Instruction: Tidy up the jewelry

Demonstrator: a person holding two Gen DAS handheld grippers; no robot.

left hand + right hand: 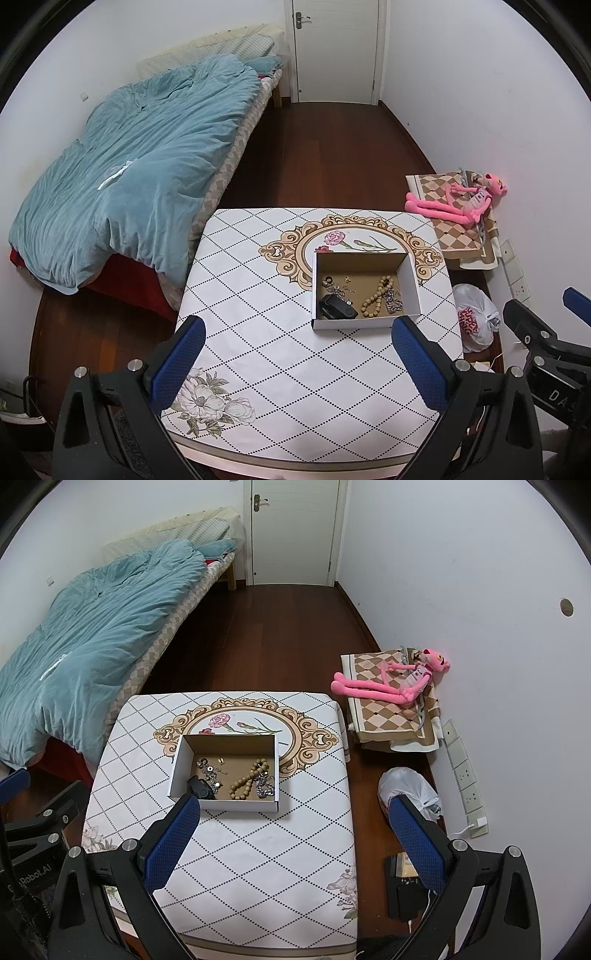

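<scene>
An open cardboard box [412, 280] [177, 768] stands on the patterned table [280, 369] [266, 867]. Inside lie a wooden bead bracelet [376, 297] [248, 780], a silver chain [393, 301] [266, 785], small silver pieces [334, 286] [208, 770] and a black watch [338, 308] [201, 789]. My left gripper [299, 363] is open and empty, held above the table's near part, short of the box. My right gripper [295, 843] is open and empty above the table's right near side. Each gripper shows at the other view's edge.
A bed with a blue quilt [129, 166] [81, 638] lies left of the table. A pink plush toy [458, 201] [391, 683] lies on folded cloth by the right wall. A white plastic bag [474, 317] [410, 786] sits on the wooden floor beside the table.
</scene>
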